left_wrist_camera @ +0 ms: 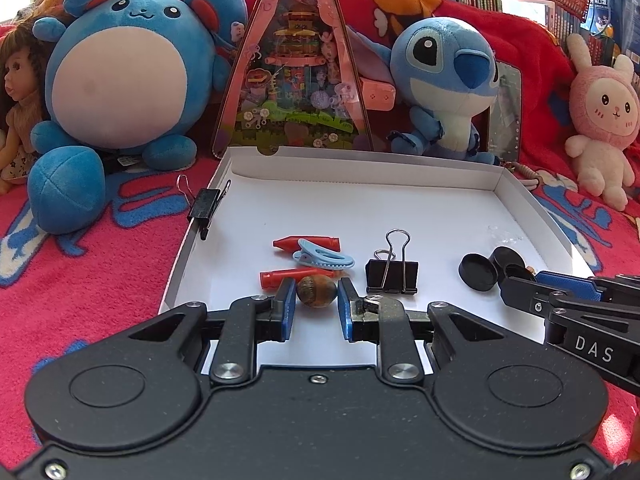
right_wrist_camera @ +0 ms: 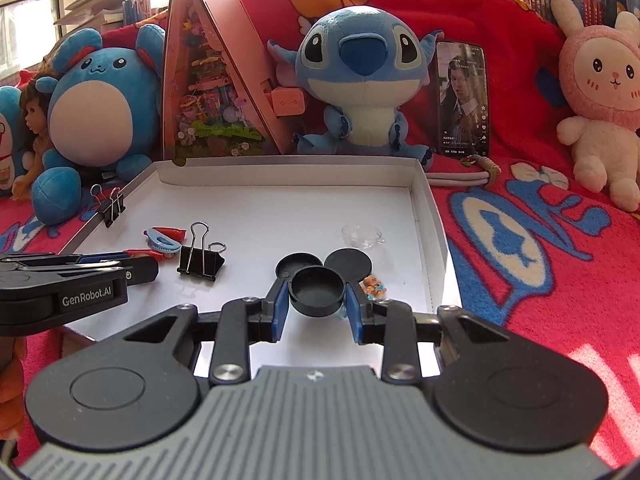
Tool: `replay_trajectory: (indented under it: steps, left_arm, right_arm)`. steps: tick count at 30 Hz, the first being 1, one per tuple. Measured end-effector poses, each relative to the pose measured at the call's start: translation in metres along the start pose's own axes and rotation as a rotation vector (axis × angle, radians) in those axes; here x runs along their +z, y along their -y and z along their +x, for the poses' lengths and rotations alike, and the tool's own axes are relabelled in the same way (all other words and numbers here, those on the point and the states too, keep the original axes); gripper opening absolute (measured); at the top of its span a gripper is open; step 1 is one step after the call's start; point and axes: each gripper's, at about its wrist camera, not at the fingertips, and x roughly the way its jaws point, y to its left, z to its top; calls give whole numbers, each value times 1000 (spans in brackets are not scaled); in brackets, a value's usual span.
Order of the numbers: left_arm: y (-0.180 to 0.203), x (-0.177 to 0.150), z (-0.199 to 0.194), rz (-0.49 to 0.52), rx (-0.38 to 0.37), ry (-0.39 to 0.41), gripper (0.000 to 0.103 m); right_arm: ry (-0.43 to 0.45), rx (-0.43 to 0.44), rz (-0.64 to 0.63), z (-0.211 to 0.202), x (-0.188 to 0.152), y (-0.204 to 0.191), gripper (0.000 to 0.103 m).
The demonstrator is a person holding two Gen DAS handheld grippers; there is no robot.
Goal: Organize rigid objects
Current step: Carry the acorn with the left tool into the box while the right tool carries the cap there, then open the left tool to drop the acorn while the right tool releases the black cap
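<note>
Left hand-held gripper clamps brown nut.

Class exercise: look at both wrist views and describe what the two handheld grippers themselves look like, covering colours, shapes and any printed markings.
The left gripper has a smooth black body with two round discs, silver screws, black linkage arms and blue finger pads; its side reads "GenRobot.AI". The right gripper has the same build, but a ribbed grey panel on top; its side reads "DAS". No cables or sleeves show.

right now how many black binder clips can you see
2. One binder clip is clamped on the left wall of the white tray; the other stands on the tray floor beside the blue clip. More may be hidden.
</note>
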Motion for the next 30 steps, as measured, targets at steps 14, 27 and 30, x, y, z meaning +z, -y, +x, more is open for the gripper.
replay_trajectory:
  steps: [14,27,30]
  left_arm:
    - [-2,6,5,-8,13,-9,22]
    - [7,6,-24,27,-17,55,52]
    - [7,5,-32,35,-22,69,59]
  right_arm:
    - [-4,-4,-13,7,5,-1,37]
    - [13,26,26,-2,4,4,58]
    - [25,23,13,-8,2,4,63]
